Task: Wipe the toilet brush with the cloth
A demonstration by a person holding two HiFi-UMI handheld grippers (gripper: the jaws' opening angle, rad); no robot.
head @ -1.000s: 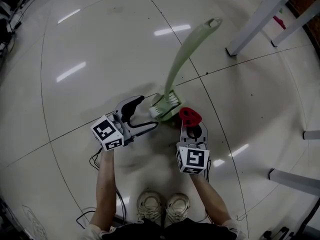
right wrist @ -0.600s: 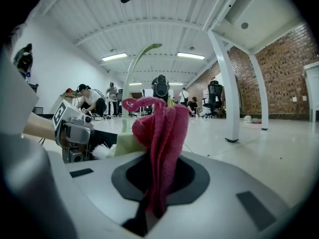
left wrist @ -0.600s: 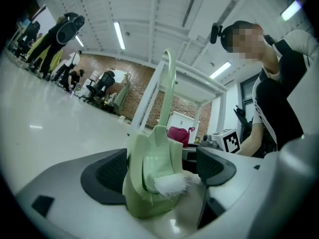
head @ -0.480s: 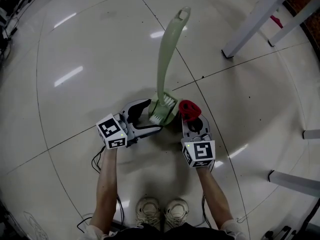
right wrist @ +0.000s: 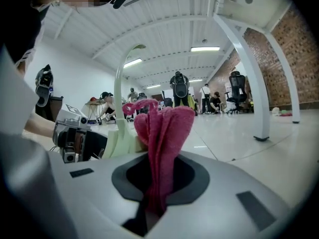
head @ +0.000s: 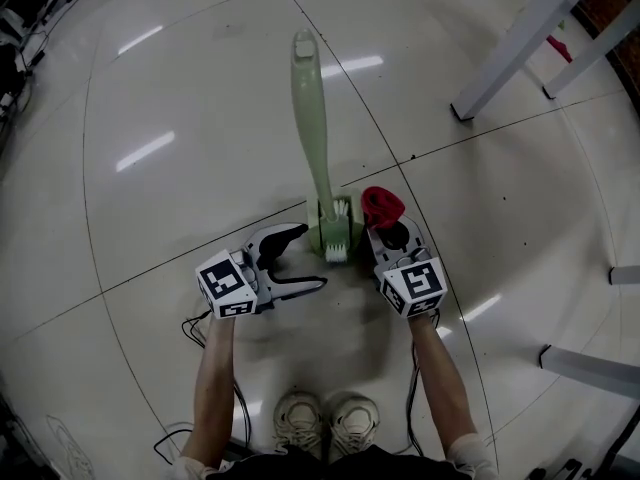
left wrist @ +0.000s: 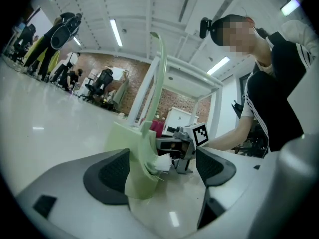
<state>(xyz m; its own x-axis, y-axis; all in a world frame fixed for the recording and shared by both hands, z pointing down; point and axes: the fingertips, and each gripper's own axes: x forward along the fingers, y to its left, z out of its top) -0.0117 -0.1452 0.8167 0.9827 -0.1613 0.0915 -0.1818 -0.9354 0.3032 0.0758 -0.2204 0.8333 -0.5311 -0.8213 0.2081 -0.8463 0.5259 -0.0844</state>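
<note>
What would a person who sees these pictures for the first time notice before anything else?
The tall pale-green toilet brush stands on the glossy floor at the centre of the head view. Beside its bristle end, the red cloth is pinched in the shut jaws of the right gripper; the left gripper sits on the other side, jaws apart.
</note>
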